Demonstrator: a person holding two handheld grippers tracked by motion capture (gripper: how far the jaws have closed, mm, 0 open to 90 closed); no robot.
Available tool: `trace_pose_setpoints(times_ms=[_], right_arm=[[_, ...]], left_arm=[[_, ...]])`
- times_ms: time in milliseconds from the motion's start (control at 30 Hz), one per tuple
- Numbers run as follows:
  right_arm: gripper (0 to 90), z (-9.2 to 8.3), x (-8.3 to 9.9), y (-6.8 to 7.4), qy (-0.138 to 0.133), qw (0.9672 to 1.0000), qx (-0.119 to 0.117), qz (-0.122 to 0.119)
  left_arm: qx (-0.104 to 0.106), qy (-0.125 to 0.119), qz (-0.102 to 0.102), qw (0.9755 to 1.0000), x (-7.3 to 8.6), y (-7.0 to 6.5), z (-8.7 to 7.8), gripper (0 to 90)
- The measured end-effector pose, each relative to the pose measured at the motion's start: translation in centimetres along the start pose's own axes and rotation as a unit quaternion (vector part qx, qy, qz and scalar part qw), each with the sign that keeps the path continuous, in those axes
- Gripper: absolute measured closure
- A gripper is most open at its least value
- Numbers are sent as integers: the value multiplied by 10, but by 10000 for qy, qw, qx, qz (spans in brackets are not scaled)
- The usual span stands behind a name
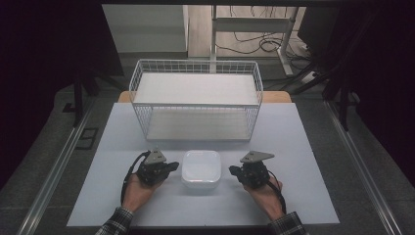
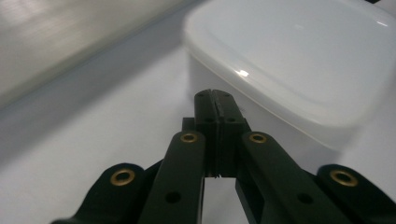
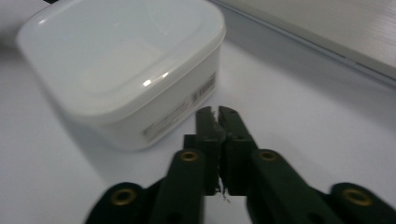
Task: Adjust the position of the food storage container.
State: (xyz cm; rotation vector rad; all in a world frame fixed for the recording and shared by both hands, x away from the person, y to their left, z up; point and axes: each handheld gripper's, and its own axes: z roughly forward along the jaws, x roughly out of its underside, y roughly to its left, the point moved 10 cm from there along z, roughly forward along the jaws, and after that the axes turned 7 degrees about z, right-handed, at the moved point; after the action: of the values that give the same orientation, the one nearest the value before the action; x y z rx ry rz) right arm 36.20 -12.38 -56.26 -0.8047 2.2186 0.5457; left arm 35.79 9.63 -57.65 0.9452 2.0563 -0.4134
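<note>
Lab: cables (image 1: 254,44), desk frame (image 1: 286,34)

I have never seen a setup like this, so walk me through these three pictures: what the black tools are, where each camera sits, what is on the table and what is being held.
A person at a table holds a hand-operated two-jaw gripper in each hand: the left gripper and the right gripper. The high view looks down from above the person. The two close-ups come from cameras riding on the grippers, looking along their black jaws.

On the white tabletop sits a white lidded plastic container, between the two grippers. Behind it stands a white wire shelf rack with two levels.

Nothing is held: both grippers' jaws are shut with nothing between them, each pointing at one side of the container.
</note>
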Motion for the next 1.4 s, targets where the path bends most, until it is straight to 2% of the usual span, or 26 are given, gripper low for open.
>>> trace_pose_setpoints(times_ms=[67,100,133,167,267,333,500,600,900,967,1000,1133,1233,1267,1300,1333,1400], right_arm=[[893,9,-7,-2,1,10000,-15,34],[893,20,-14,-3,20,10000,86,-24],[893,20,-14,-3,20,10000,86,-24],[893,30,-20,-6,37,9999,166,-24],[893,39,-24,-8,57,9998,165,27],[892,50,-27,-11,73,9998,165,-25],[892,52,-27,-11,59,10000,57,23],[891,49,-23,-9,65,9999,-54,55],[891,34,-7,0,198,9998,-87,18],[880,30,0,4,304,9995,-25,-66],[876,29,0,3,298,9994,89,-132],[858,20,-2,-2,188,9992,260,-220],[809,1,0,-6,22,9996,242,-108],[809,1,0,-6,22,9996,242,-108],[775,-8,4,-6,-26,9997,233,-85],[775,-8,4,-6,-26,9997,233,-85],[734,-18,9,-6,-73,9996,252,-73]], left_arm=[[-30,55,-40,10000,-1,8,9,897],[-54,89,-32,9999,-2,11,15,897],[-89,102,-63,9999,-3,13,20,897],[-67,159,-13,9998,-3,15,25,897],[-30,138,-35,9999,-5,17,38,897],[33,143,-43,9999,-6,15,42,897],[96,212,41,9997,-5,7,41,897],[121,244,78,9996,-5,0,38,897],[308,376,254,9985,-2,-29,32,897],[276,384,295,9984,-2,-33,31,894],[231,388,298,9985,-2,-33,29,887],[86,359,215,9991,3,-26,12,865],[121,269,56,9995,9,-24,-5,812],[121,256,16,9996,11,-24,-10,812],[123,230,3,9997,14,-24,-15,763],[118,197,-31,9997,17,-25,-20,763],[94,119,-118,9998,21,-25,-29,691]])
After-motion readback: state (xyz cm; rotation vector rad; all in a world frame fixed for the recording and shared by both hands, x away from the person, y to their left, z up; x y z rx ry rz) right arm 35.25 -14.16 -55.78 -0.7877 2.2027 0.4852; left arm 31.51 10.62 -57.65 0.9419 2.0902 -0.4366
